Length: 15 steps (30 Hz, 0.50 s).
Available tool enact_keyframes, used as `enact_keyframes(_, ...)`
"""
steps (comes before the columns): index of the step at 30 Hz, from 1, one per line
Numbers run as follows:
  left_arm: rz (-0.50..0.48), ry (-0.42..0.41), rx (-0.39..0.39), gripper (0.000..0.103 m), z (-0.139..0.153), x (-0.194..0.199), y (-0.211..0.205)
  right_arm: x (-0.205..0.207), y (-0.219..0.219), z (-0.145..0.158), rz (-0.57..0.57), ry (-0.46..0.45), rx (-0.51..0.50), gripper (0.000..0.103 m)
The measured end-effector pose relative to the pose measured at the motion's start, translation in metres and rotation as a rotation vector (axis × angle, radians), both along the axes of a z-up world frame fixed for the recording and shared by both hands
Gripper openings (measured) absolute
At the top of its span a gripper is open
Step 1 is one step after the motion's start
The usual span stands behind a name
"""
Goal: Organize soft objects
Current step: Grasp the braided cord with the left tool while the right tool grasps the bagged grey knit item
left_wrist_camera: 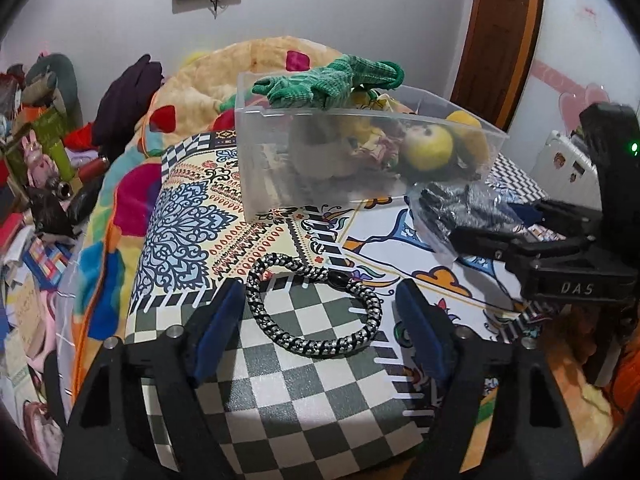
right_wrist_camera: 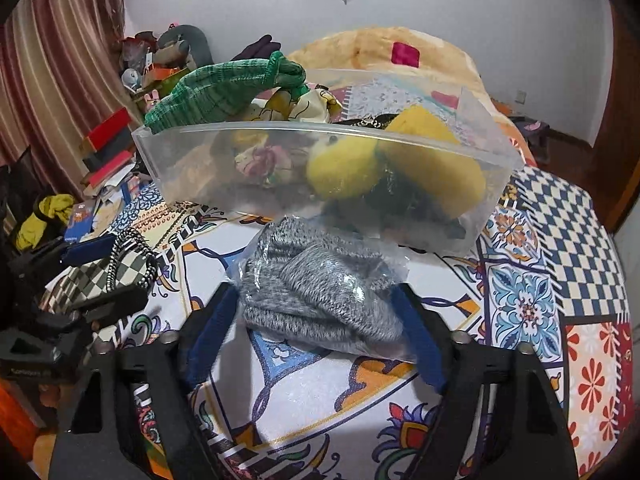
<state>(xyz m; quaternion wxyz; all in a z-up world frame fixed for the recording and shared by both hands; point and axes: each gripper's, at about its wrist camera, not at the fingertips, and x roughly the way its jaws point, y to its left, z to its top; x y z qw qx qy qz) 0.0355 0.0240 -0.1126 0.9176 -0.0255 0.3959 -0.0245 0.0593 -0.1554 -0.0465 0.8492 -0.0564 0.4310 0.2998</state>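
- Left gripper first: I have its blue-padded fingers spread wide on either side of the braided cord loop, not touching it. The loop lies flat on the checkered part of the patterned bedcover.
- That cord is a black-and-silver woven braid — rope-like, closed with a small dark bead, limp enough that I judge it will sag when lifted.
- Further along sits the clear plastic bin, rigid and see-through, already heaped: a green knitted item draped over its rim, a yellow plush toy and printed cloth inside.
- Right gripper: its fingers stand apart, flanking the grey knit bundle in a plastic bag. Whether the pads already press the bag I cannot tell; it looks like no more than contact.
- The bundle is marled grey wool, soft and lumpy, wrapped in thin crinkly film — it lies on the bedcover, touching the bin's near wall.
- I judge the step in hand as the grab of the two remaining pieces. Next: close on each, lift above the rim, and drop them in — the film may slip, so squeeze through to the knit.
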Motion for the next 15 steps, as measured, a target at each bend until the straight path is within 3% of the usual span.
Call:
enact_keyframes(4, -0.026, -0.008, 0.007, 0.047, 0.001, -0.001, -0.003, -0.001, -0.003, 0.003, 0.009, -0.02, 0.012, 0.055)
enact_keyframes(6, -0.031, -0.008, 0.005, 0.036, 0.001, -0.001, -0.002, -0.002, -0.003, 0.003, 0.011, -0.026, 0.018, 0.039)
enact_keyframes(9, -0.038, -0.006, -0.003, 0.023, 0.002, -0.001, -0.002, -0.003, -0.008, 0.005, 0.021, -0.027, 0.035, 0.032)
enact_keyframes(12, -0.04, -0.022, 0.003, 0.013, 0.006, -0.002, -0.003, -0.007, -0.01, 0.009, 0.037, -0.045, 0.039, 0.028)
enact_keyframes(15, -0.043, -0.043, 0.015, 0.012, 0.011, -0.004, -0.004, -0.013, -0.01, 0.012, 0.061, -0.054, 0.048, 0.026)
